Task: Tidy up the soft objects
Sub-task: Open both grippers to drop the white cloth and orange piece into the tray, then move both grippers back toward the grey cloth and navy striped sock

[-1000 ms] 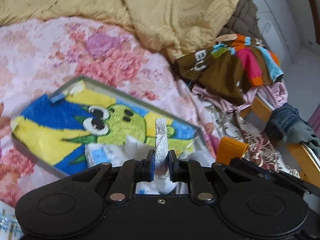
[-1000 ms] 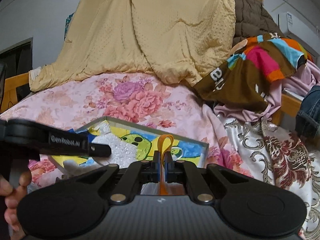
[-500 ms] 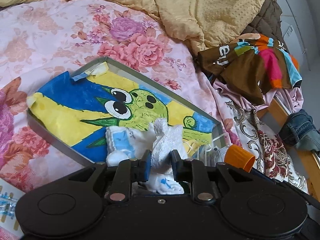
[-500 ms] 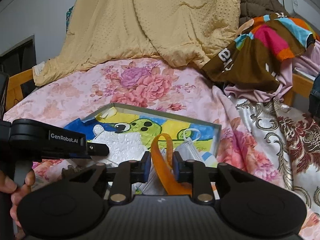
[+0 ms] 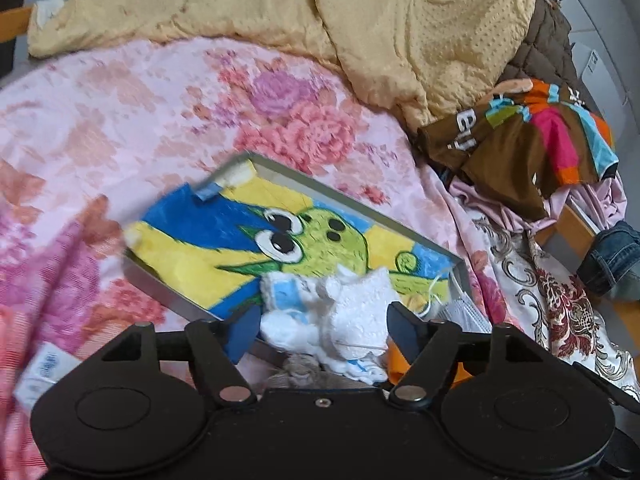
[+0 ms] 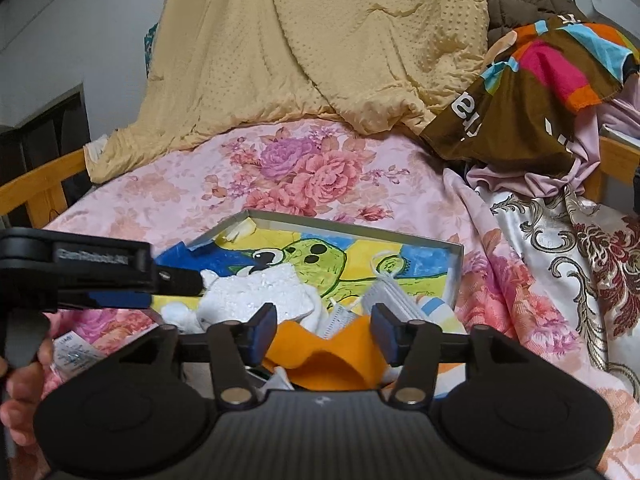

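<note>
With both sets of fingers opening, I let the white knitted cloth from my left gripper and the orange felt strip from my right gripper settle at the shallow grey tray's six o'clock edge, then back straight off without snagging.

Ahead of me a yellow quilt is lying heaped over the floral bedsheet, and a wooden bed rail is running beside it.

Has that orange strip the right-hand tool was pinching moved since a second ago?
Yes. The orange strip stood upright between the shut pads; now the right gripper jaws are opening and it has slumped low at the near edge of the tray.
</note>
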`<state>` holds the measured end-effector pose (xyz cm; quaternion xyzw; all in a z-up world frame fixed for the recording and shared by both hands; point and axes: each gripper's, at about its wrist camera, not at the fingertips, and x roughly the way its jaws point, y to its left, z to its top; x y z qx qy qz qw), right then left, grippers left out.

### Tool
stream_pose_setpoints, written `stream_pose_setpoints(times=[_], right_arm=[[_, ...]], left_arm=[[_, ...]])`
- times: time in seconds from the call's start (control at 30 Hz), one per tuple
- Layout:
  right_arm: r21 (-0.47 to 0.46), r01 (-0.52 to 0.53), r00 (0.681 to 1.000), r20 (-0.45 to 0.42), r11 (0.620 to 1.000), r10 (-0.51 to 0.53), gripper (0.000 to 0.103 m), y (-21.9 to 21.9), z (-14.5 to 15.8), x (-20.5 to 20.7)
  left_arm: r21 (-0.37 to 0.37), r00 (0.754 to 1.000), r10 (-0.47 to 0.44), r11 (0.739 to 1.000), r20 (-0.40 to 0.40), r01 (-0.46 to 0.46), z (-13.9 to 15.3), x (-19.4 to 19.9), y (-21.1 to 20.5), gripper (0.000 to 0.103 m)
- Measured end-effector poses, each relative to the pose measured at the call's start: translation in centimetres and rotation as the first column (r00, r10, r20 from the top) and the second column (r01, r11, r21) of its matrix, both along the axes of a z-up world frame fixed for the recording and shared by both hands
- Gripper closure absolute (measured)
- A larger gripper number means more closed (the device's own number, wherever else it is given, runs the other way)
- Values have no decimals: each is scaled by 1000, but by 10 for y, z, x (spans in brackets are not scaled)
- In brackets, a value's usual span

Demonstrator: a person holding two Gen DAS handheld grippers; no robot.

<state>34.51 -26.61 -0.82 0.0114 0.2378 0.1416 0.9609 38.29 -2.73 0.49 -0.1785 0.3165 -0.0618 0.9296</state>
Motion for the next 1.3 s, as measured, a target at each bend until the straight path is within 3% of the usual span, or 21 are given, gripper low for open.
stream_pose_setpoints(times=[0.23, 0.57, 0.97, 1.1, 1.3], right_arm=[[75, -8, 999, 51, 997, 5, 20, -6, 18, -27], [193, 5, 993, 114, 981, -27, 1, -26, 51, -89], [201, 37, 988, 142, 979, -66, 0, -28, 64, -163], [146, 44, 985, 161, 988, -68, 0, -19, 64, -183], [71, 77, 982, 169, 995, -88, 0, -4, 58, -202]], left_arm=[[84, 996, 24, 996, 89, -31, 28, -42, 13, 16], [165, 986, -1, 986, 168, -27, 55, -108, 13, 2], [175, 977, -60, 984, 203, 24, 54, -185, -1, 1], [173, 973, -85, 984, 212, 49, 52, -203, 1, 1], [189, 968, -57, 982, 243, 11, 44, -232, 17, 1]])
